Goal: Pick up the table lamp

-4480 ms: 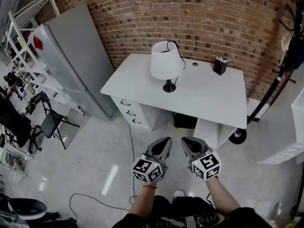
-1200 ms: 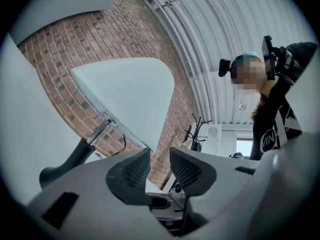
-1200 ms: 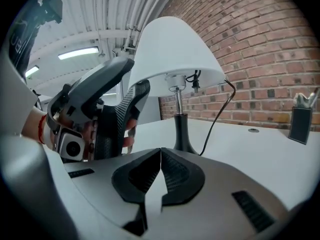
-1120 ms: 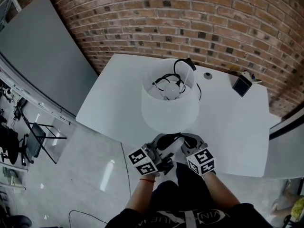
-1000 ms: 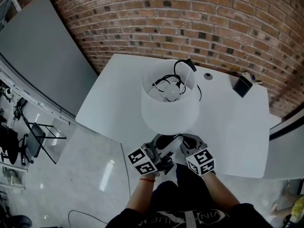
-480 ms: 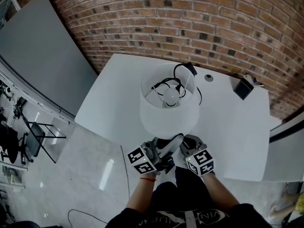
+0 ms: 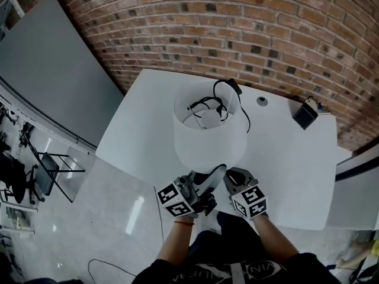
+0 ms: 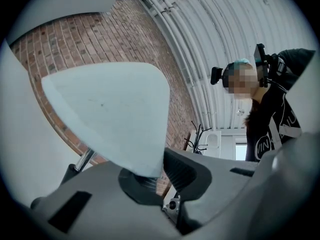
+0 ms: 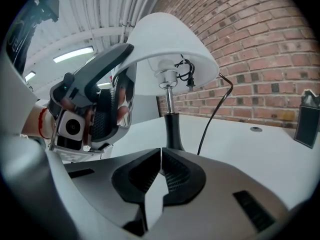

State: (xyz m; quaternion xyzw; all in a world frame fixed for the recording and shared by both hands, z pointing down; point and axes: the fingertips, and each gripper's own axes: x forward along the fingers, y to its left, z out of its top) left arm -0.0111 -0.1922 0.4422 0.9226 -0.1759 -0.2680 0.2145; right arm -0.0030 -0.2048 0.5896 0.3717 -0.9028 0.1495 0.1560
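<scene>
The table lamp (image 7: pixel 210 138) is right in front of you, at the front part of the white bench (image 7: pixel 290 164). It stands tall and straight, with its stem (image 9: pixel 170 101) going up and down and its big white shade (image 9: pixel 165 39) on top. The foot is hidden behind the tools, so no view shows if it touches the bench.

Your left tool (image 7: pixel 213 176) points up a little. It has the near bottom edge of the shade between its jaws, one jaw outside the shade and one under it. It looks like it is pinching that edge.

Your right tool (image 9: pixel 160 154) is pressed together and holds nothing. It sits lower, just beside the left tool, and points a bit down at the bottom of the stem. The stem is straight ahead of it, close but not touching.

Here is the thing that matters most. The left tool holds the lamp at the rim, off to the near side, not at the middle. The heavy part is probably low down, by the stem. If you lift by the rim alone, the lamp may lean away from you or the shade may bend. The right tool is nearer to the stem, but it must spread its jaws before it can take hold.

A black cord (image 9: pixel 212 114) hangs from the lamp down to the bench behind it and could tug.
</scene>
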